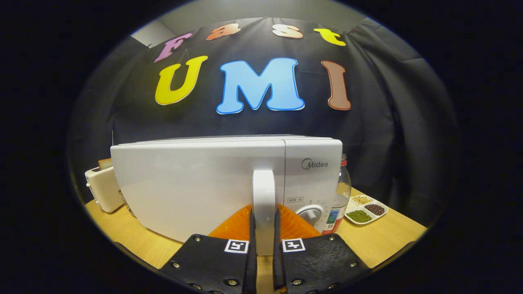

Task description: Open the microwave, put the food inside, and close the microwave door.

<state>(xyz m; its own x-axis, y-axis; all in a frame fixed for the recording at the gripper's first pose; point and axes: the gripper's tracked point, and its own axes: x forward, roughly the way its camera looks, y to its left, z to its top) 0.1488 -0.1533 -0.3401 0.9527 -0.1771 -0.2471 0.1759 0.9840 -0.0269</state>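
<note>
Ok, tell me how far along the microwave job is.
Nothing is finished yet. The microwave door looks shut or barely ajar, flush with the control panel. In hand: the gripper is closed on the door handle, a finger on each side, so opening is just starting. Left: swing the door open, put food inside, close it. No food is between the fingers.

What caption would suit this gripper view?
Gripper shut on the closed microwave door's handle.

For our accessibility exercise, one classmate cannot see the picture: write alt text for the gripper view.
The gripper is shut on the vertical door handle of a closed white microwave on a wooden table. A toaster stands to its left; a bottle and a divided tray of beans to its right.
</note>
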